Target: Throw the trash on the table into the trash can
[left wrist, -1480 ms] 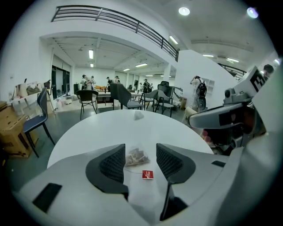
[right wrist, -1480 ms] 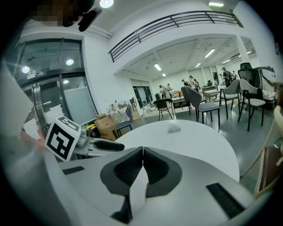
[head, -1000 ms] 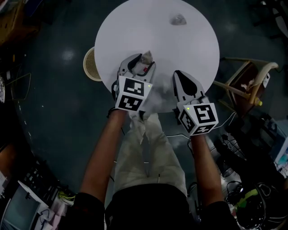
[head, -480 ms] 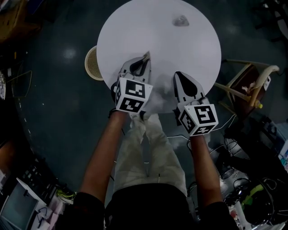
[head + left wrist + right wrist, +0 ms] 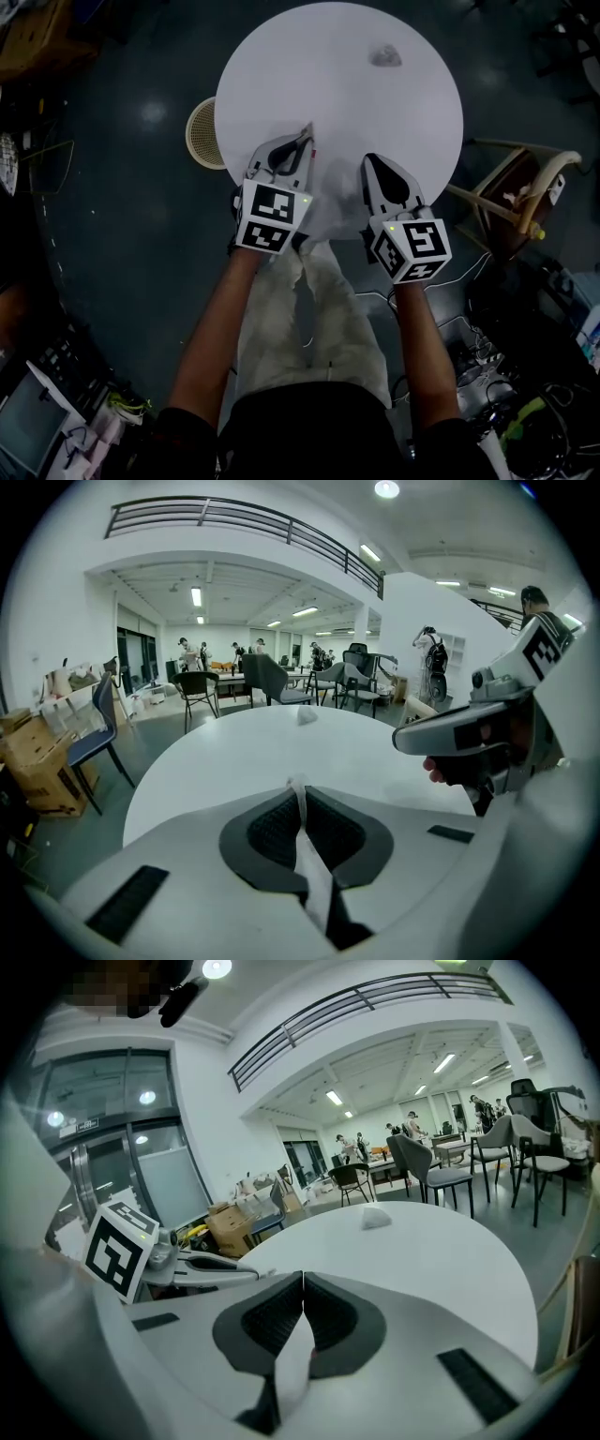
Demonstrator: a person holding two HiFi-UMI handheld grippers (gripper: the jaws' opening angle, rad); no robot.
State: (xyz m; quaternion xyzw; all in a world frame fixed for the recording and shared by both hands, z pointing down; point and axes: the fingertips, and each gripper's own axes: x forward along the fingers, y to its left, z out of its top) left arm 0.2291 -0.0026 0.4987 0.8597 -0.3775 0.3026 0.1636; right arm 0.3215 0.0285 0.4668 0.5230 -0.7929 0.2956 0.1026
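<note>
Closed up since a sec ago: my left gripper had its jaws wide apart round the crumpled tissue. They've just been closing & now pinch it flat between the pads. In the left gripper view it's a thin white strip running up the seam, w/ a small bit poking out past the tips. From the head view that gripper sits over the near-left part of the white round table, tips pointing far.

My right gripper is over the near-right part of the table, just right of the left one, also pointing far. Its jaws are pressed together pad to pad. I can't make out anything pinched at the tips.

A 2nd wad of trash lies on the far side of the tabletop, a bit to the right, well apart from both grippers. It shows as a small pale lump in both gripper views.

Left of the table, on the dark floor, is a round woven basket, partly tucked under the table edge. A wooden chair stands off to the right.
</note>
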